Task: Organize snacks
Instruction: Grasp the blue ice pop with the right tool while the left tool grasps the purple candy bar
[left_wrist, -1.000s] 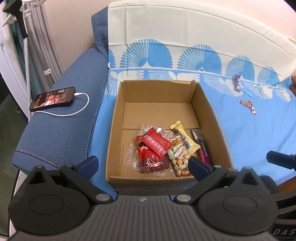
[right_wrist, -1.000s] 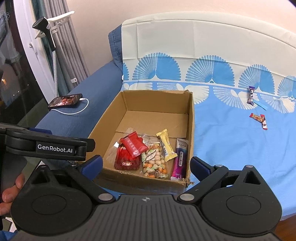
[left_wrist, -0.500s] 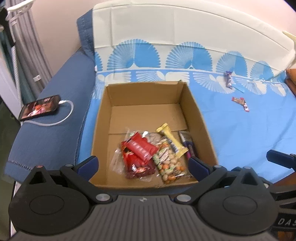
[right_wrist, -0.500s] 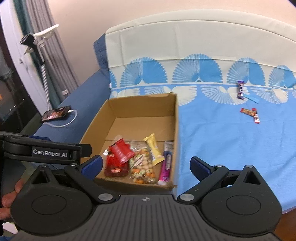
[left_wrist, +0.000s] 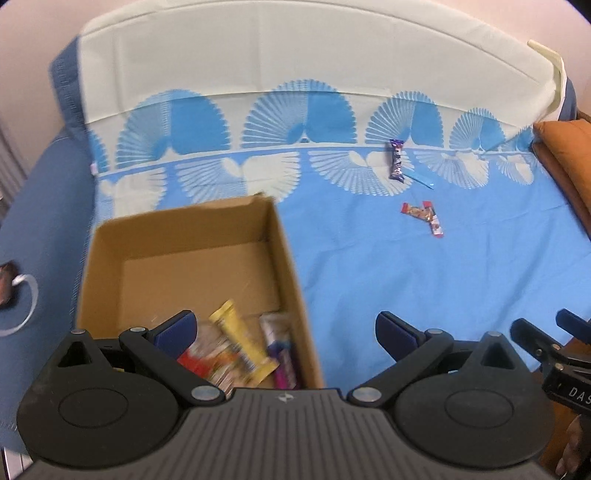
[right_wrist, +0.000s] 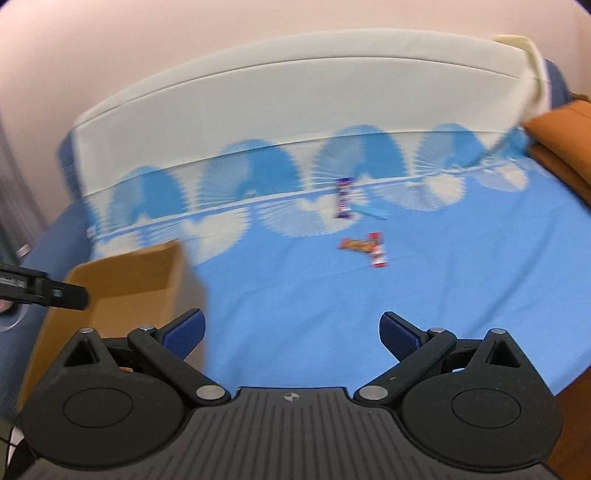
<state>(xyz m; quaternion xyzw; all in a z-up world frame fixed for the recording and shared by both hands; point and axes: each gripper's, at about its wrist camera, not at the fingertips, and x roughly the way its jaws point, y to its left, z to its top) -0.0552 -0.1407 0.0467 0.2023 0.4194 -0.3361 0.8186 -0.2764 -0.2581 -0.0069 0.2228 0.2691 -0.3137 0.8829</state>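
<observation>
Both claws wide open, nothing held, loose snacks out on the blue sheet.

Left gripper hangs over the cardboard box, lower left, snacks blurred inside; right gripper empty too. Purple bar and red wrapper pair sit mid-frame, close together, well apart from the box.

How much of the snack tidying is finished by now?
Partly done: several packets already lie in the cardboard box. Nothing is in hand; the left gripper and right gripper are both open. Left: the purple bar and red wrappers on the blue sheet.
</observation>
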